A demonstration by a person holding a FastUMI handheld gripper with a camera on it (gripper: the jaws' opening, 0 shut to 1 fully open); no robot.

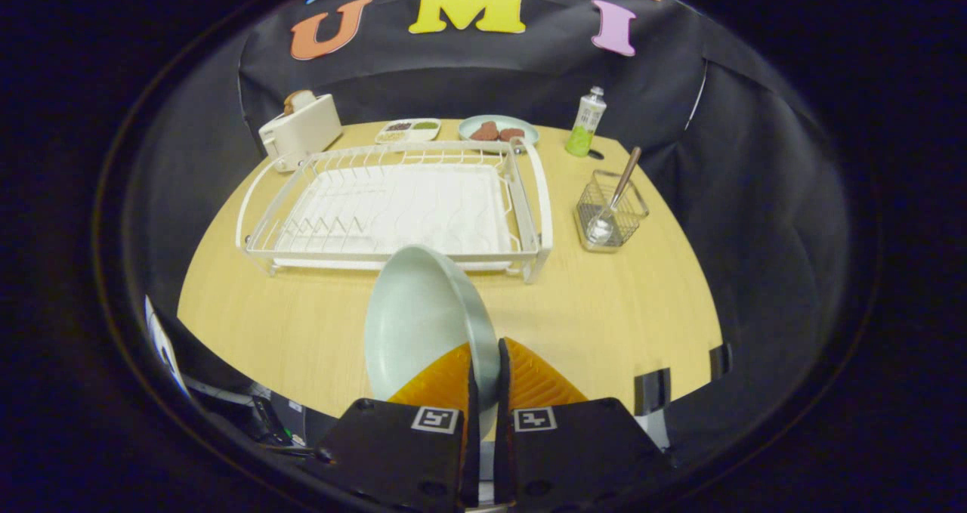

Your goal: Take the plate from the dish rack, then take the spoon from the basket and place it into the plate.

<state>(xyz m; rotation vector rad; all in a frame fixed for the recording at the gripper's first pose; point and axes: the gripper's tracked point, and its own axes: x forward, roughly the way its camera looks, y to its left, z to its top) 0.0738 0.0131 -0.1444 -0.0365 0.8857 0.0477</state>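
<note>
Currently, by label:
Gripper: the gripper (484, 362) is seen over the near part of the wooden table (619, 309), its two orange fingers (529, 381) brought nearly together
Jaws: pinched on the rim of the plate, one finger on each face of it
Plate: the pale green plate (419, 316) is held on edge between the jaws, standing tilted, its hollow side turned to the left; it is lifted out of the rack and is seen in front of the rack's near rail
Dish rack: the white wire dish rack (393, 203) is set on its tray just beyond the plate, ahead of the jaws and a little left
Basket: the small wire basket (610, 212) is placed beyond the jaws to the right, beside the rack's right end but apart from it
Spoon: the spoon (616, 199) is stood in the basket, bowl down, handle leaning up and right
Farther back: a toaster (301, 129), a divided dish (408, 129), a plate of food (498, 130) and a green bottle (586, 122) are lined up beyond the rack
</note>
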